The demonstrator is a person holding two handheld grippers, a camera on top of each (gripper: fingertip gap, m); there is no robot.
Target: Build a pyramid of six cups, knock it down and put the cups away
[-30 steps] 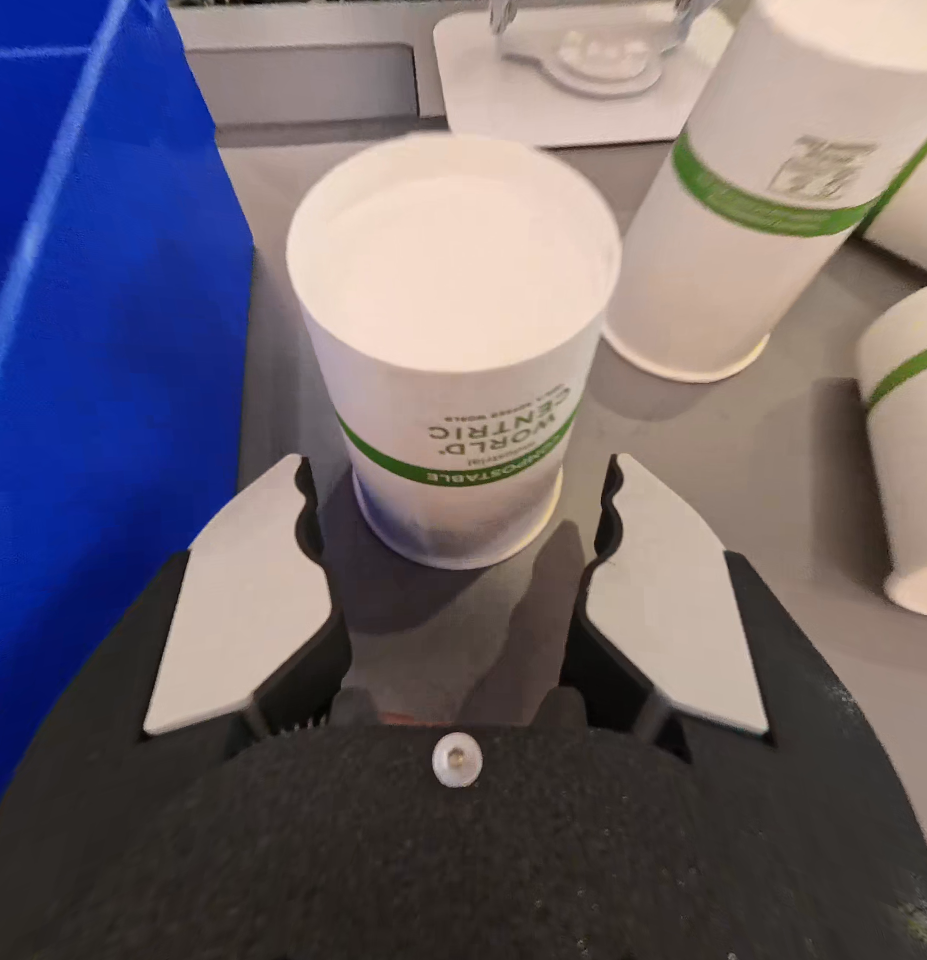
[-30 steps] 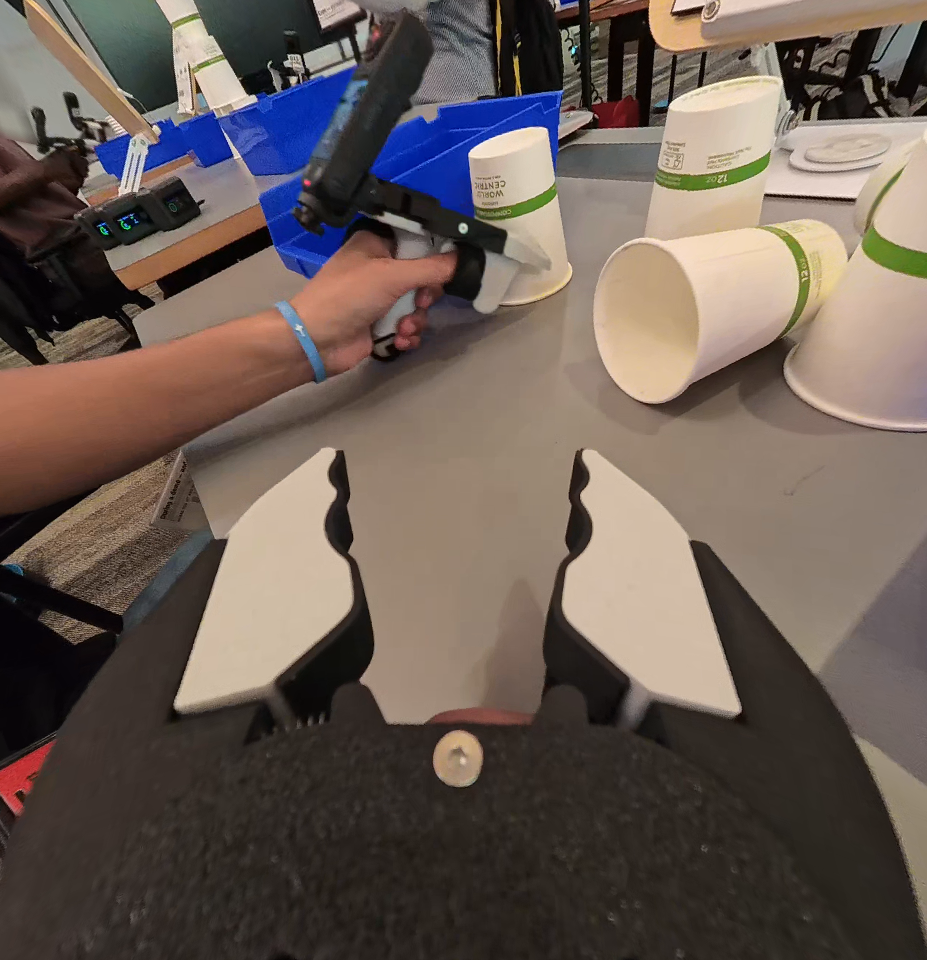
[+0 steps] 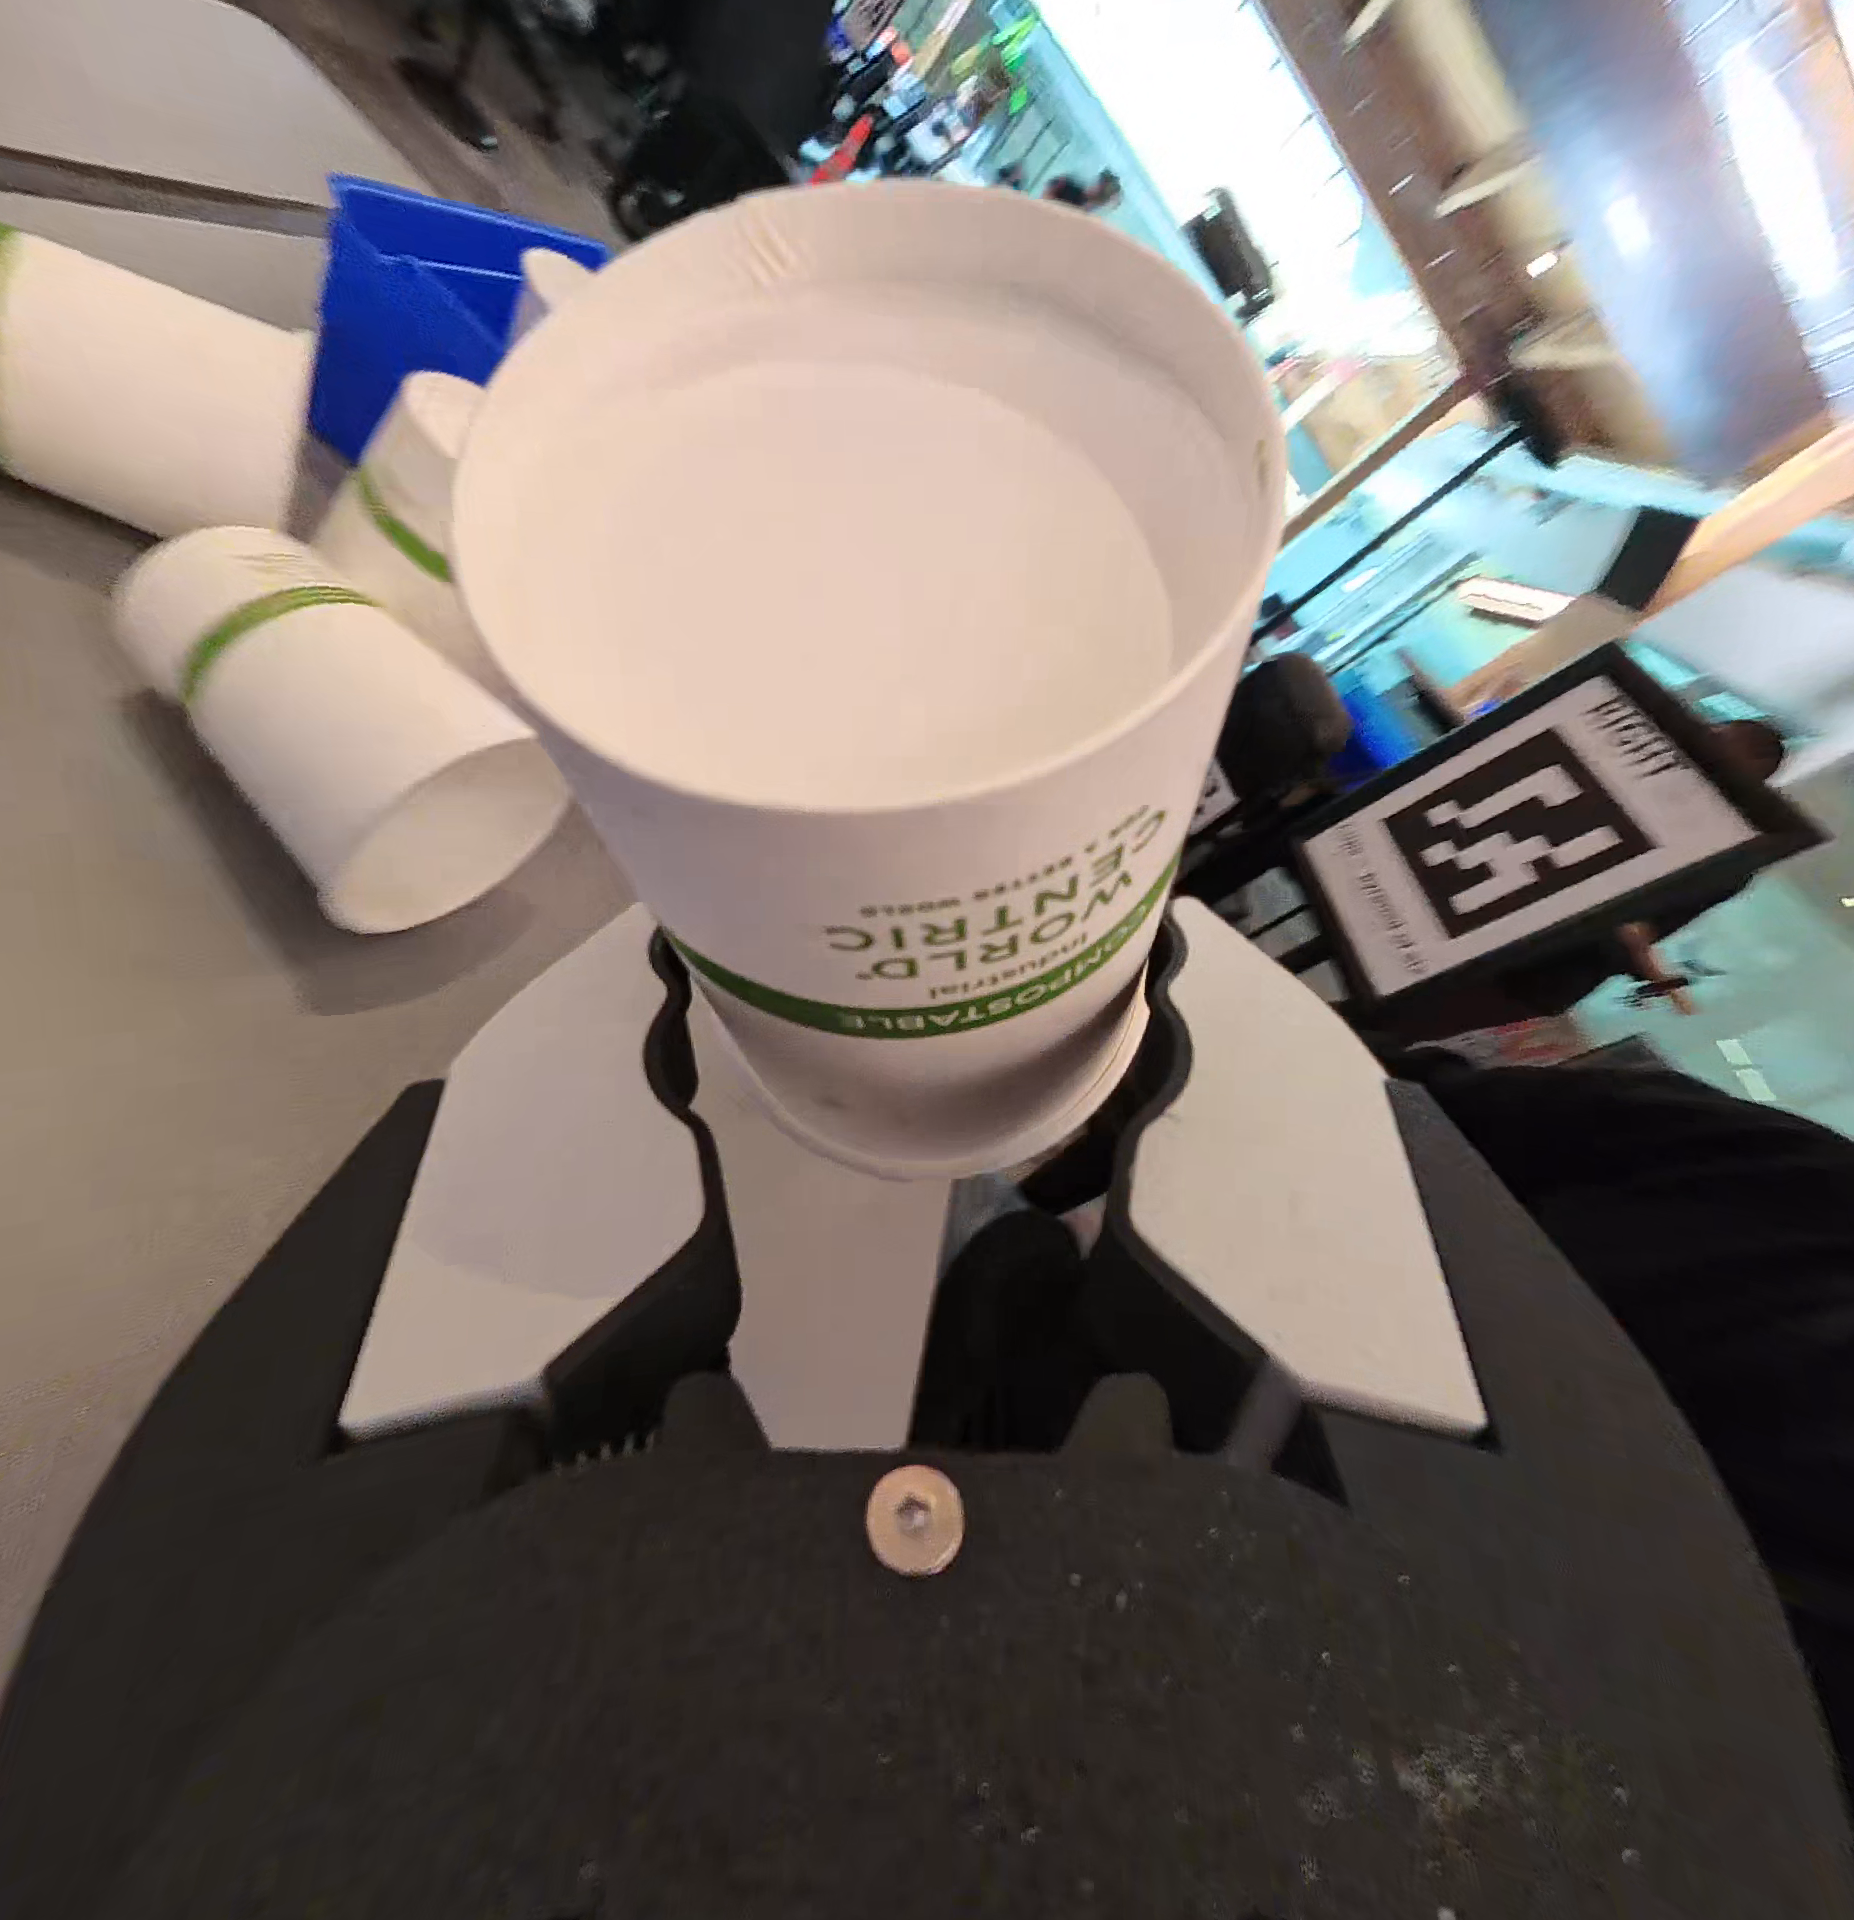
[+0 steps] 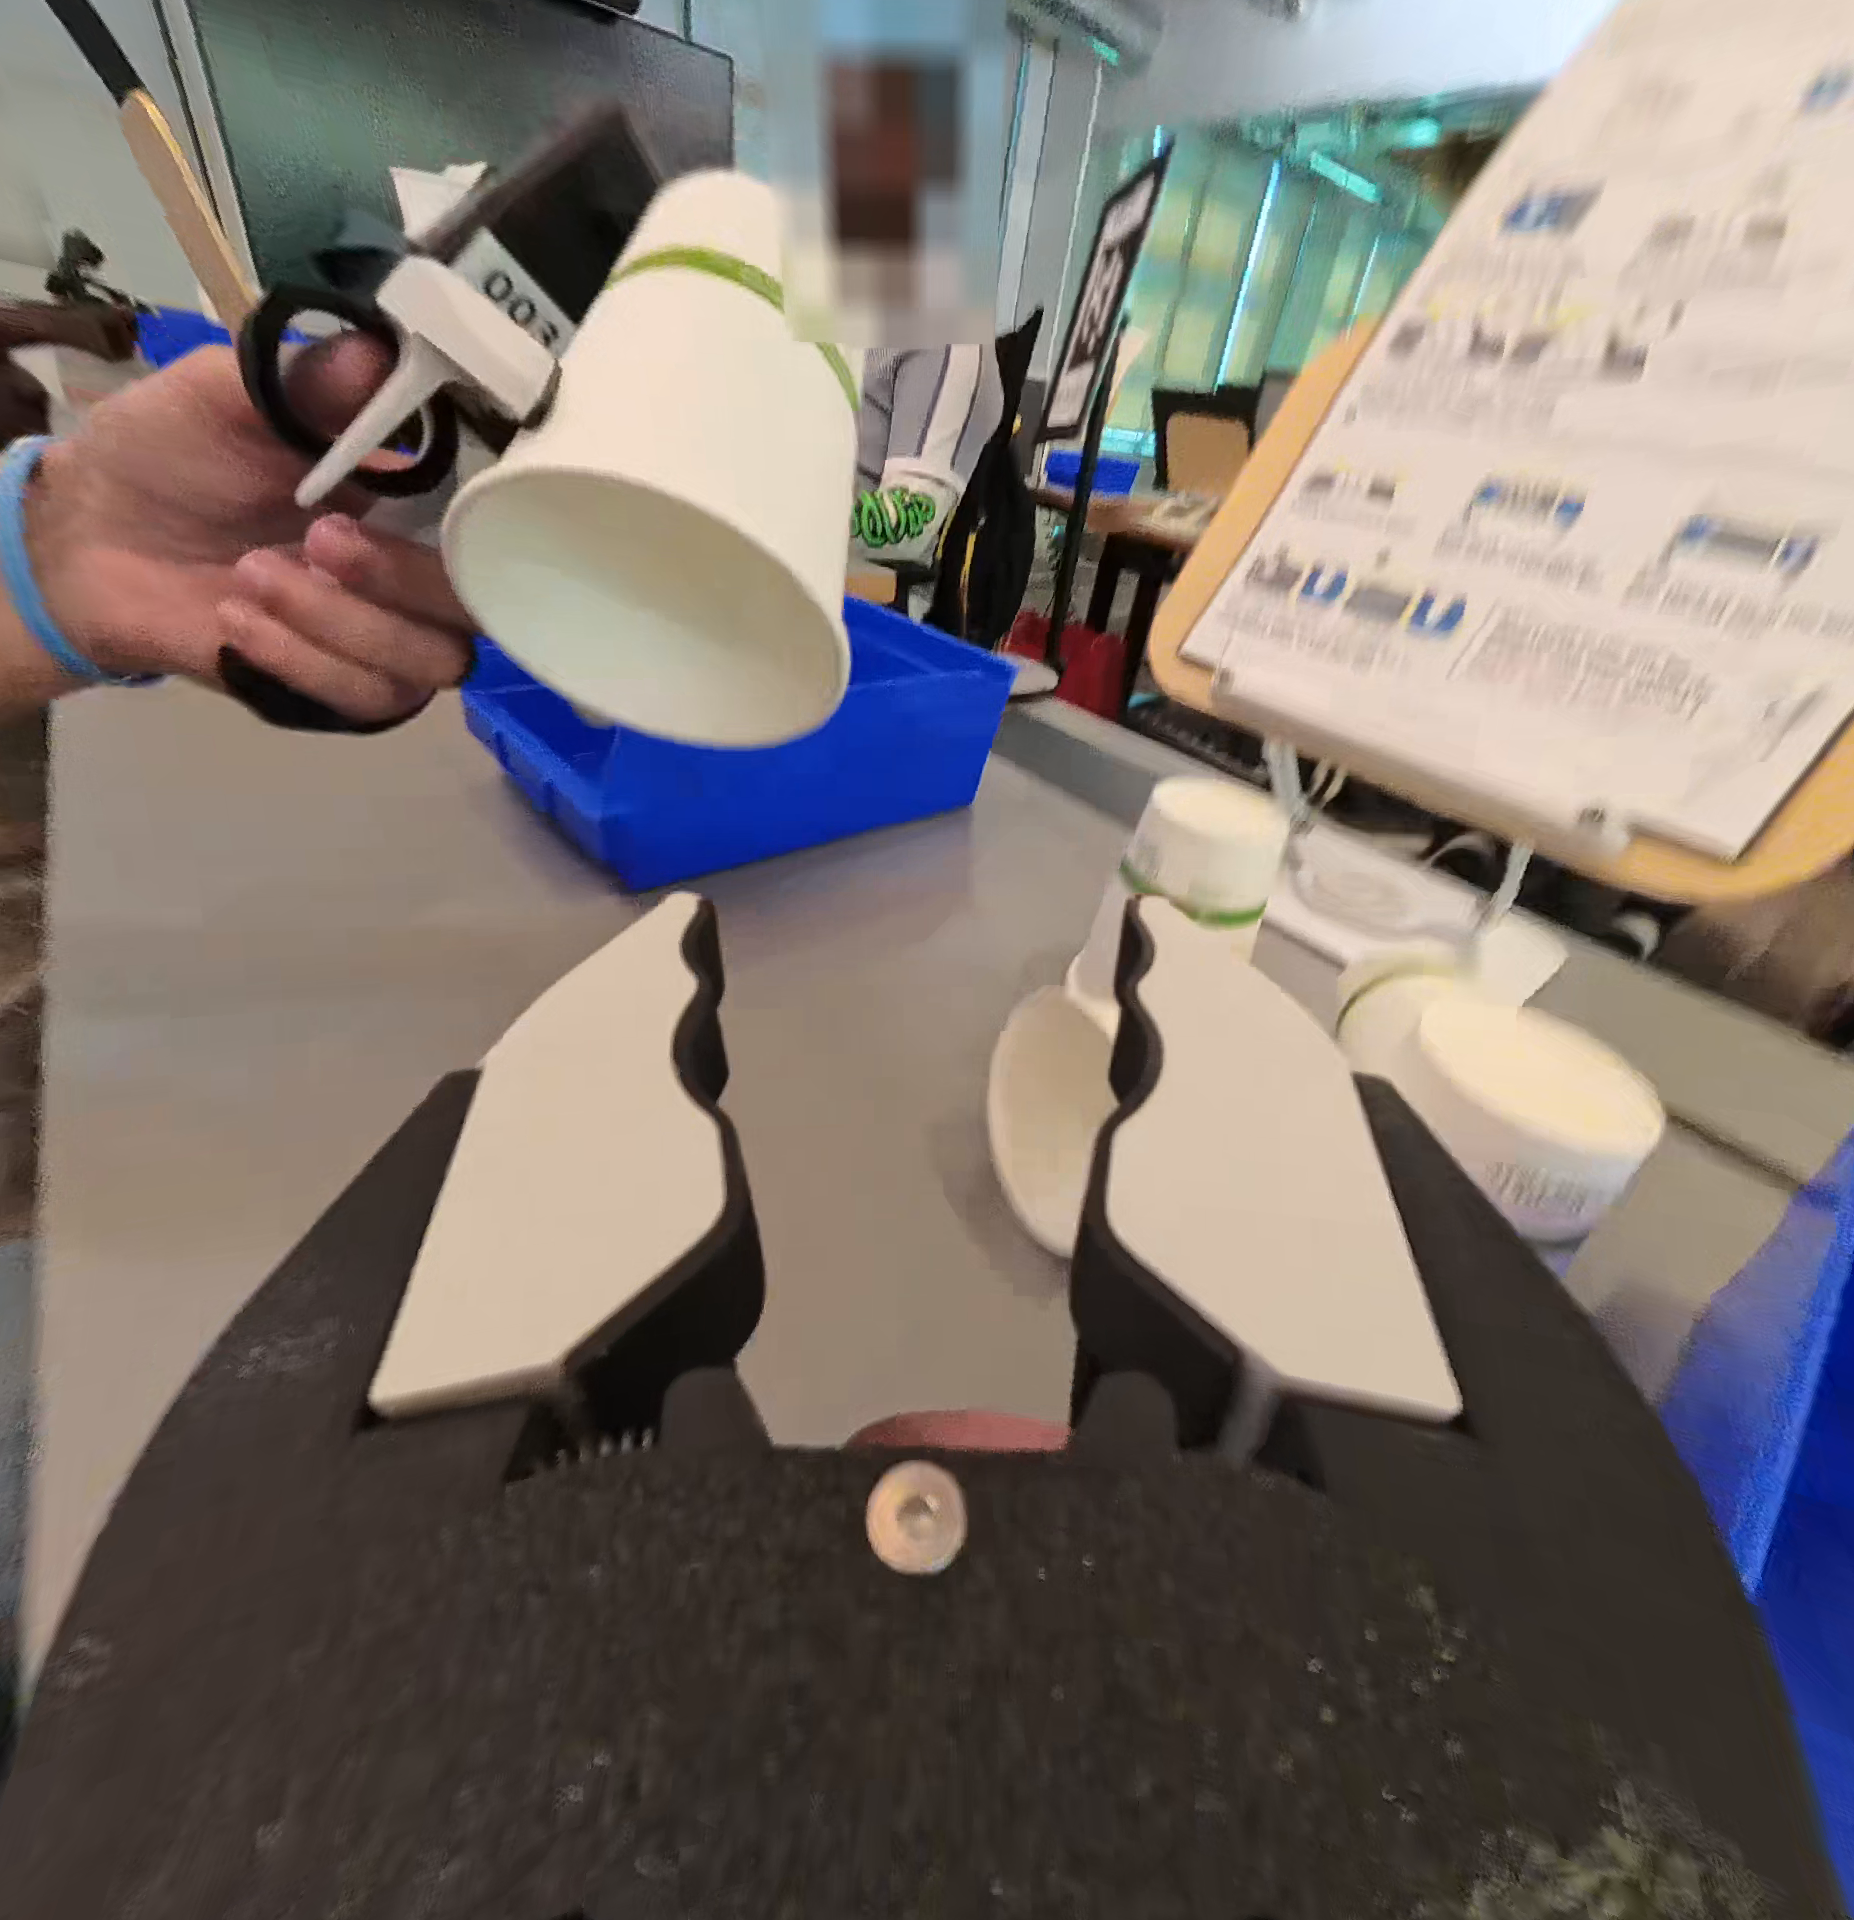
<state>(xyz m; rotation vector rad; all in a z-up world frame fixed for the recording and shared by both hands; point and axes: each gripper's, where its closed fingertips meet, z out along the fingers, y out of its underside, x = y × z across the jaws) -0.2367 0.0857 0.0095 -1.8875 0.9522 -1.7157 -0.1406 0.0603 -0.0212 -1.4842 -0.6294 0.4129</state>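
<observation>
Above the grey table (image 4: 279, 935), the left gripper (image 3: 918, 997) clamps a lifted cup (image 3: 861, 582) near its rim; putting-away seems underway, blue bin (image 4: 798, 758) next at twelve o'clock; right gripper (image 4: 918, 997) gapes empty.

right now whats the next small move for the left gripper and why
Probably carry the held cup toward the blue bin to put it away. The left gripper is shut on it near the rim, lifted off the table. Other cups lie toppled, so the pyramid looks knocked down; the right gripper is open and empty.
</observation>
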